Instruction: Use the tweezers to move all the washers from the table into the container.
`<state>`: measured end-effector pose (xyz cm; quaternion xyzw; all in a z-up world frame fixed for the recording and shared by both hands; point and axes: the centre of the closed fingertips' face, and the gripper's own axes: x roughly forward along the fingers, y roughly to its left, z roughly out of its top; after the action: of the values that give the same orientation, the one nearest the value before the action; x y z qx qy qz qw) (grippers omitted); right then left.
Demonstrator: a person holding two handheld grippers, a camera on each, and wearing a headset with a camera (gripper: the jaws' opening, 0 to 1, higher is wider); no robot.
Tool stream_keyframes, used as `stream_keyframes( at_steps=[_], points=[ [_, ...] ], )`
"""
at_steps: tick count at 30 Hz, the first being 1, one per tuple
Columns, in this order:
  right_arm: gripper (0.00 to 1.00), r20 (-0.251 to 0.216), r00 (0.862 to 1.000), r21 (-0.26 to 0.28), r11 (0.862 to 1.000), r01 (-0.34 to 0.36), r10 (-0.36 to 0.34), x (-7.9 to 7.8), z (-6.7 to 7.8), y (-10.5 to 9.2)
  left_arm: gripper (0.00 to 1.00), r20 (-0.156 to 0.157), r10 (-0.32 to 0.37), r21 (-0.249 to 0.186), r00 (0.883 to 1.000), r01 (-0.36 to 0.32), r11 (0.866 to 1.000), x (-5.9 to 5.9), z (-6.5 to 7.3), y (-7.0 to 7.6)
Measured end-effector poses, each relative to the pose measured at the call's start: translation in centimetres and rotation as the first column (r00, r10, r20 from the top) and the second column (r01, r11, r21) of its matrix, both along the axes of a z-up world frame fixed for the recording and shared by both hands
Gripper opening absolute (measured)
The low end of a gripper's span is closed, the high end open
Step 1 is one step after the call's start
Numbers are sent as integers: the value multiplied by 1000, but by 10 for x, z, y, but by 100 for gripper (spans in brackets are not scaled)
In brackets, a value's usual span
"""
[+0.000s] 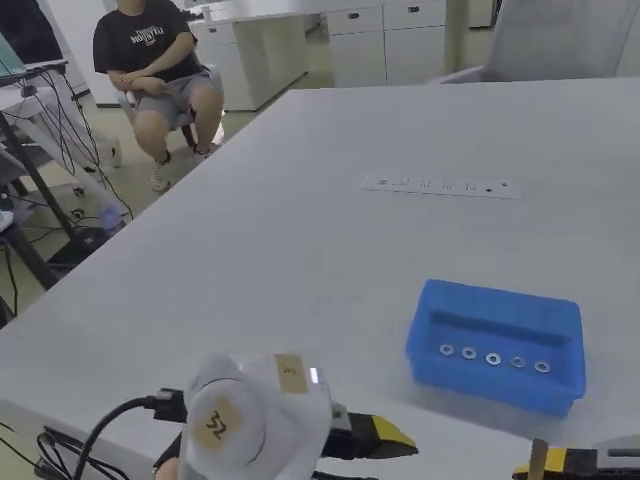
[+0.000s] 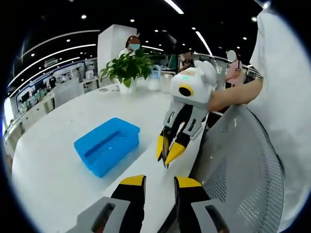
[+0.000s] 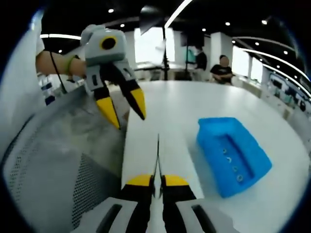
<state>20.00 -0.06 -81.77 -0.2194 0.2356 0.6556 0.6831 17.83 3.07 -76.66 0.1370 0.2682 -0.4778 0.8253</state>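
We see the blue container [image 1: 497, 400] sitting on the white table [image 1: 300, 250], towards the right of the head view. Five washers [image 1: 492, 358] lie in a row on its floor, and from the head view we find no washer on the bare tabletop around it.

The right gripper [image 3: 158, 180] has its jaws pressed nearly together on the tweezers [image 3: 158, 150] — a thin dark pair of tips running straight forward from between the yellow pads, above the table and well short of the container, which lies ahead and to the right in that view. The tweezer tips carry nothing that we can make out.

The left gripper [image 2: 159, 180] holds nothing; its jaws stand apart with a clear gap between the yellow tips. It faces the right gripper across the near edge of the table, with the container off to its left. In the head view its white body sits at the bottom left.

Farther back on the table lies a white power strip [image 1: 440, 186], and beyond the far corner a person [image 1: 150, 50] sits on a chair.
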Motion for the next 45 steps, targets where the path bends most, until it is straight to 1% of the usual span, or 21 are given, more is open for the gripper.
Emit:
stream_keyframes(
  at_steps=[1, 3, 5, 8, 9, 10, 11, 12, 15, 16, 19, 21, 25, 27, 31, 33, 36, 38, 39, 43, 45],
  points=[
    [4, -9, 1000, -9, 1000, -10, 10, -3, -1, 0, 23, 8, -35, -4, 999, 35, 999, -1, 5, -8],
    [4, 16, 999, -15, 999, -38, 38, -6, -1, 1, 26, 14, -71, -10, 997, 71, 997, -1, 12, -19],
    [4, 22, 999, -21, 999, -45, 45, -7, -1, 0, 26, 2, -107, -34, 994, 107, 994, -1, 21, -30],
    [4, 30, 998, -22, 998, -51, 51, -7, -1, -1, 28, -9, -145, -36, 989, 144, 989, 1, 30, -39],
    [4, 33, 998, -21, 998, -53, 54, -7, -1, -1, 28, -19, -160, -25, 987, 160, 987, 0, 30, -41],
    [4, 34, 998, -21, 998, -55, 55, -7, -1, -1, 27, -16, -187, 22, 982, 187, 982, 1, 28, -40],
    [4, 36, 998, -22, 998, -56, 57, -7, -1, -1, 24, -9, -193, 54, 981, 193, 980, 4, 26, -39],
    [4, 40, 997, -23, 998, -59, 60, -8, -1, -1, 17, -11, -188, 65, 982, 188, 980, 7, 27, -40],
    [4, 54, 996, -30, 997, -69, 71, -9, -1, 0, 3, -4, -205, 34, 979, 205, 978, 10, 35, -47],
    [4, 58, 995, -32, 997, -74, 76, -10, -2, 0, 3, -1, -205, 45, 979, 205, 978, 12, 34, -47],
    [4, 65, 994, -37, 996, -82, 84, -10, -2, 2, 5, -14, -257, 135, 966, 256, 957, 11, 22, -44],
    [4, 68, 994, -38, 996, -85, 87, -10, -2, 2, 5, -26, -275, 139, 961, 276, 951, 7, 19, -47],
    [4, 63, 993, -37, 995, -95, 98, -13, -3, 4, 0, -23, -281, 161, 959, 281, 946, 9, 13, -47],
    [4, 68, 993, -36, 995, -95, 97, -12, -3, 5, 0, -35, -275, 173, 961, 277, 945, 11, 9, -46],
    [5, 53, 995, -30, 996, -86, 88, -10, -4, 8, 0, -47, -271, 187, 962, 275, 943, 12, 5, -39],
    [7, 42, 996, -33, 997, -74, 75, -8, -6, 10, 0, -62, -259, 191, 964, 266, 945, 16, 2, -34],
    [9, 61, 996, -58, 996, -65, 69, -5, -9, 8, 0, -80, -256, 195, 963, 267, 944, 18, -2, -28],
    [13, 48, 998, -58, 997, -46, 49, -1, -10, 7, 0, -97, -246, 192, 965, 260, 946, 20, -7, -22],
    [13, 44, 998, -64, 997, -36, 39, 2, -13, 3, 0, -109, -236, 190, 966, 253, 948, 21, -10, -19],
    [15, 42, 999, -86, 996, -12, 15, 9, -17, -5, 0, -135, -231, 230, 964, 257, 939, 21, -28, -7],
    [15, 23, 1000, -79, 997, 6, -4, 11, -18, -8, 0, -153, -241, 261, 958, 274, 926, 19, -39, -2]
  ],
)
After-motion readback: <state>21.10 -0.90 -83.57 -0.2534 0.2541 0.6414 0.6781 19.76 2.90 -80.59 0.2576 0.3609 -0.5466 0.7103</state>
